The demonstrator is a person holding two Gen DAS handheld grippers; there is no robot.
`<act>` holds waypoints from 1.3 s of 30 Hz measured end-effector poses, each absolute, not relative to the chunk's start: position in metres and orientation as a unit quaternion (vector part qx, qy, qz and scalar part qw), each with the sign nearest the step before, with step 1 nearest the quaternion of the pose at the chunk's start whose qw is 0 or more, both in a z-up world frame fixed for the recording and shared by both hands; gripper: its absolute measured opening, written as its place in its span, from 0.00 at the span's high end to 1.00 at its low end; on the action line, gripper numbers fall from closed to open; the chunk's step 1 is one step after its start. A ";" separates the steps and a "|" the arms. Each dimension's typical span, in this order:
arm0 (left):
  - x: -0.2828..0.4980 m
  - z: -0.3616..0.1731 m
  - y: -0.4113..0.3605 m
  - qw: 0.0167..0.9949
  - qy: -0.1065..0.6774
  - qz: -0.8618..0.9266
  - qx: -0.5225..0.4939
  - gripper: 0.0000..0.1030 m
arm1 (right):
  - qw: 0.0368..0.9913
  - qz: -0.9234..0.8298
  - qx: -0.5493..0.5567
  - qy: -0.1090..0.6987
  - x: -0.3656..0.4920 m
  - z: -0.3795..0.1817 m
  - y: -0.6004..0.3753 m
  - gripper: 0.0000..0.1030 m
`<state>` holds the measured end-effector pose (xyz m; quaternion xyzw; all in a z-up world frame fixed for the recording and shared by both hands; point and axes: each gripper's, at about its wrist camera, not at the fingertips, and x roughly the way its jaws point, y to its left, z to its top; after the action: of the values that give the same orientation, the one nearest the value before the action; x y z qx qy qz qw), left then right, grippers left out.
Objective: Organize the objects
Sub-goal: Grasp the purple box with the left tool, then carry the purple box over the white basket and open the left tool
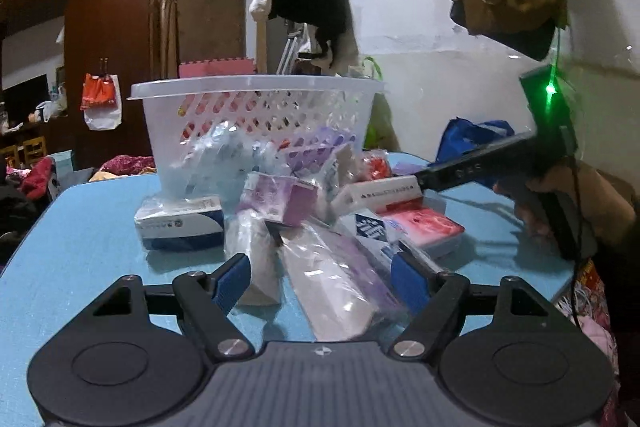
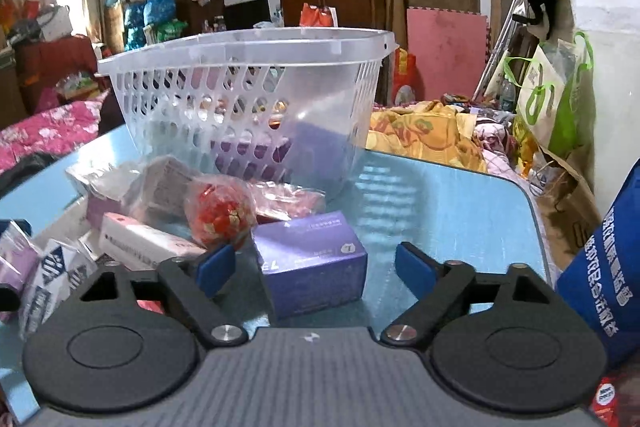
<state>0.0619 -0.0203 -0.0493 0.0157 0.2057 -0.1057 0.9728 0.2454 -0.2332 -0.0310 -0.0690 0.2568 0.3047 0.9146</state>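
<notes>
Only a purple item lies in the white basket (image 2: 248,83) at the table's (image 2: 440,203) far side; most packets remain heaped near. Left gripper (image 1: 320,283) spread around a wrapped packet (image 1: 340,279), right gripper (image 2: 316,267) spread around the purple box (image 2: 310,259), neither pinching

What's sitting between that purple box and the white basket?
In the right wrist view, only bare blue table lies between the purple box and the basket; the red packet sits off left.
</notes>
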 end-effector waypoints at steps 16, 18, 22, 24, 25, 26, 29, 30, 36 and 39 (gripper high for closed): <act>0.043 -0.061 -0.049 0.965 0.220 -0.104 0.099 0.26 | 0.923 0.289 -0.050 0.248 0.246 -0.028 -0.245 0.45; 0.045 -0.062 -0.048 0.966 0.221 -0.101 0.091 0.27 | 0.923 0.290 -0.049 0.247 0.247 -0.027 -0.245 0.45; 0.044 -0.060 -0.042 0.973 0.206 -0.082 0.064 0.41 | 0.924 0.292 -0.045 0.244 0.245 -0.027 -0.244 0.45; 0.042 -0.059 -0.038 0.976 0.196 -0.074 0.057 0.41 | 0.924 0.292 -0.042 0.242 0.244 -0.027 -0.245 0.45; 0.041 -0.057 -0.036 0.978 0.189 -0.071 0.052 0.41 | 0.926 0.291 -0.041 0.239 0.244 -0.026 -0.246 0.45; 0.041 -0.056 -0.034 0.979 0.184 -0.068 0.048 0.41 | 0.927 0.290 -0.040 0.236 0.243 -0.026 -0.247 0.45; 0.039 -0.049 -0.029 0.982 0.170 -0.064 0.043 0.41 | 0.931 0.288 -0.035 0.219 0.238 -0.024 -0.249 0.45; 0.039 -0.047 -0.026 0.983 0.166 -0.063 0.038 0.41 | 0.934 0.288 -0.035 0.207 0.235 -0.022 -0.251 0.45; 0.048 -0.023 -0.004 0.989 0.137 -0.056 -0.012 0.41 | 0.944 0.290 -0.045 0.152 0.206 0.000 -0.251 0.46; 0.056 -0.005 0.007 0.990 0.125 -0.051 -0.028 0.41 | 0.944 0.302 -0.045 0.126 0.197 0.021 -0.248 0.46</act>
<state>0.0559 0.0075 -0.0053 -0.0282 0.1252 -0.0514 0.9904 0.1969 -0.2485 0.0211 -0.0446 0.1265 0.3024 0.9437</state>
